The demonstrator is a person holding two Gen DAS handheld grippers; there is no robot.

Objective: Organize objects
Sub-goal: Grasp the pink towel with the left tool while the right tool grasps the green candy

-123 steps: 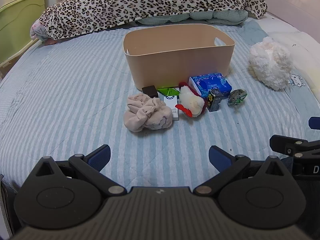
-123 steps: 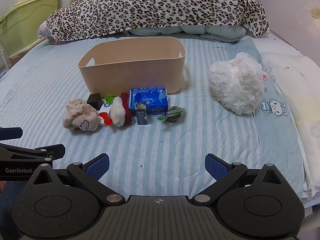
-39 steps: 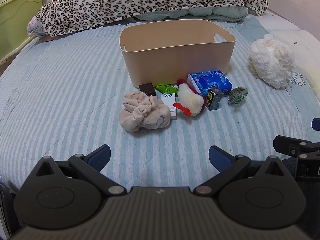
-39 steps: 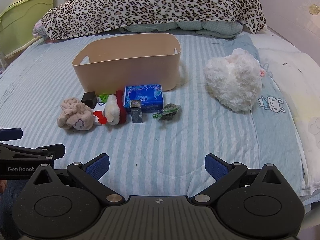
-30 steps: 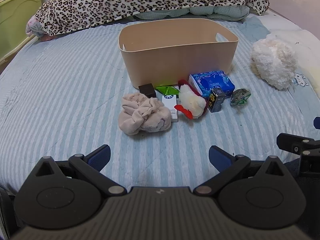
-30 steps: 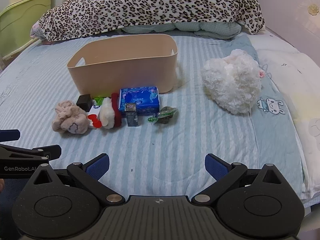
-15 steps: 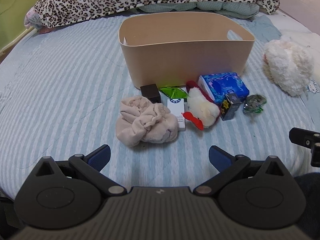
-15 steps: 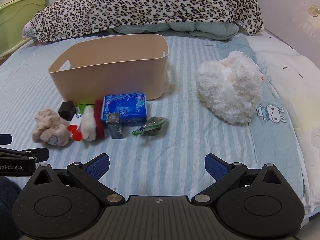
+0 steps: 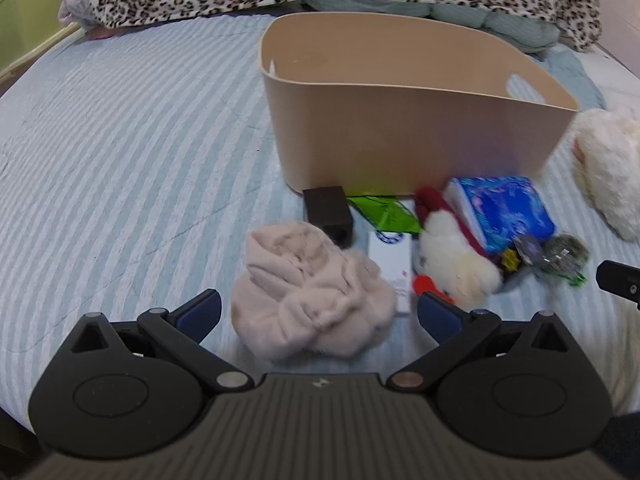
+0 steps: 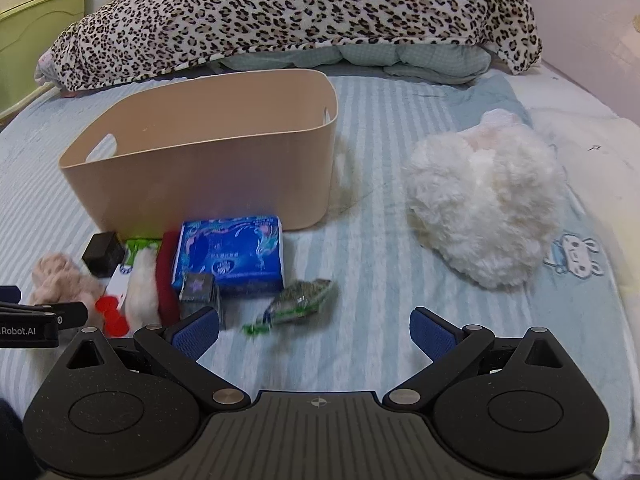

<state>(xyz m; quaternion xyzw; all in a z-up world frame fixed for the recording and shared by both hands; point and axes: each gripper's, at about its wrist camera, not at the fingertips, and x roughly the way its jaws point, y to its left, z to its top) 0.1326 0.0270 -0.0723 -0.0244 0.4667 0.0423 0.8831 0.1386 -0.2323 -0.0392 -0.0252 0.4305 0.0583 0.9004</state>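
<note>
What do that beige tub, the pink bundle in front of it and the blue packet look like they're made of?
The beige oval storage tub looks like smooth matte plastic: thin even walls with moulded handle cut-outs. The crumpled pale pink bundle seems to be soft plush or fleece fabric, given its fuzzy folds. The blue patterned packet appears to be wrapped in glossy printed plastic film; it is probably a tissue pack.

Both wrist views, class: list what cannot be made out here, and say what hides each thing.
- Beige bin floor: both views, hidden by its near wall.
- White box: left view, partly covered by the pink cloth; print blurred.
- Small dark box: right view, base behind a finger.
- Blue tissue pack lettering: too small and blurred.
- White fluffy toy: left view, cut by the edge.
</note>
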